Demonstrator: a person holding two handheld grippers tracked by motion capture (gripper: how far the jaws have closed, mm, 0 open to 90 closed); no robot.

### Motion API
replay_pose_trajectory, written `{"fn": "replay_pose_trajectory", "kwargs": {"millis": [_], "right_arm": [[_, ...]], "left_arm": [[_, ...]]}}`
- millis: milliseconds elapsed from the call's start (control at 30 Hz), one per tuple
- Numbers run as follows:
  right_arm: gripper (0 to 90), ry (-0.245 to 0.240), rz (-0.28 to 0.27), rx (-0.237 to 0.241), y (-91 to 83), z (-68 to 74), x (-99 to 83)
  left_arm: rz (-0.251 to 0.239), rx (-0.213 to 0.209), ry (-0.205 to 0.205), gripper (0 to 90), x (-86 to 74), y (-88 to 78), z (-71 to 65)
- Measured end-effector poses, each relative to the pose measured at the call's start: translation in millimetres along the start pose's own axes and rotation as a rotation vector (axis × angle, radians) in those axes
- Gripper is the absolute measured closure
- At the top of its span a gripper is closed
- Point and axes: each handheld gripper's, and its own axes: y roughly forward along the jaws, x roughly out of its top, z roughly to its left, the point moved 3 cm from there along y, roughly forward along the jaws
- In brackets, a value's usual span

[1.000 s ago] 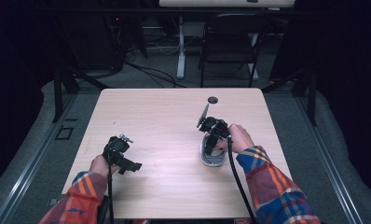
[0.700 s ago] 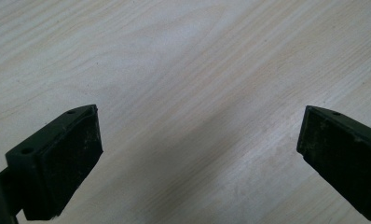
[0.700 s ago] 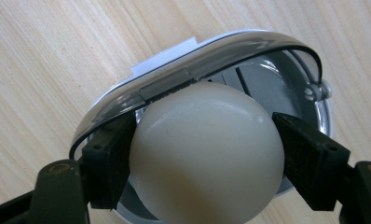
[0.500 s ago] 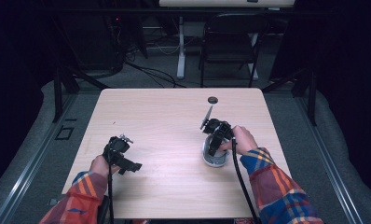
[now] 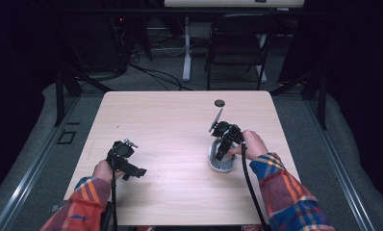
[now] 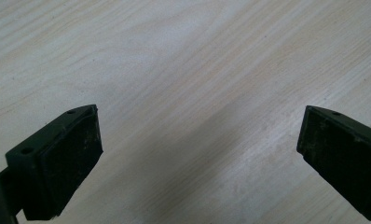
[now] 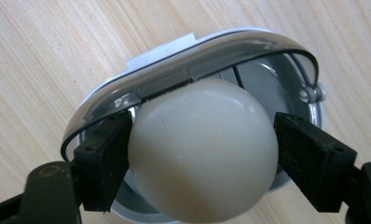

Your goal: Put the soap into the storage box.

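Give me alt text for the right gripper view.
The right tongs grip a white egg by both sides, just above an open grey egg slicer that sits on the pale wooden table.

The bench (image 5: 170, 125) is made of light wood with a wavy grain. A small dark round spot (image 5: 220, 103) sits near its far edge. A round white and grey holder (image 5: 220, 164) lies on the bench toward the right side.

table (image 5: 180, 125): bare wood all round | obstacles: slicer (image 5: 220, 161) at right, small dark disc (image 5: 220, 103) near far edge
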Motion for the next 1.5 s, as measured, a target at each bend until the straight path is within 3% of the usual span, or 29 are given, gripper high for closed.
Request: {"fn": "replay_pose_trajectory", "kwargs": {"millis": [333,600,633,767,1067,1500], "right_arm": [[19.5,0.017,-0.003,0.0,-3.5,-0.1,-7.0],[23.5,-0.013,0.007,-0.006,-5.3,0.0,-9.2],[23.5,-0.04,0.015,-0.011,-5.6,-0.5,-9.3],[23.5,-0.062,0.015,-0.006,-5.7,-1.4,-9.2],[17.2,-0.021,-0.006,0.007,-6.7,-0.4,-10.4],[13.8,-0.002,-0.029,-0.009,-17.5,0.0,-16.7]], "left_arm": [[0.004,0.0,0.004,0.0,0.0,0.1,-0.3],[0.005,0.001,0.007,0.0,0.0,0.1,-0.4],[0.005,0.0,0.008,0.0,0.0,0.2,-0.4],[0.01,-0.003,0.006,0.0,-0.2,0.7,-0.8],[0.009,-0.002,0.008,0.0,-0.1,0.4,-0.8],[0.008,-0.006,0.008,0.0,0.0,0.9,-0.9]]}}
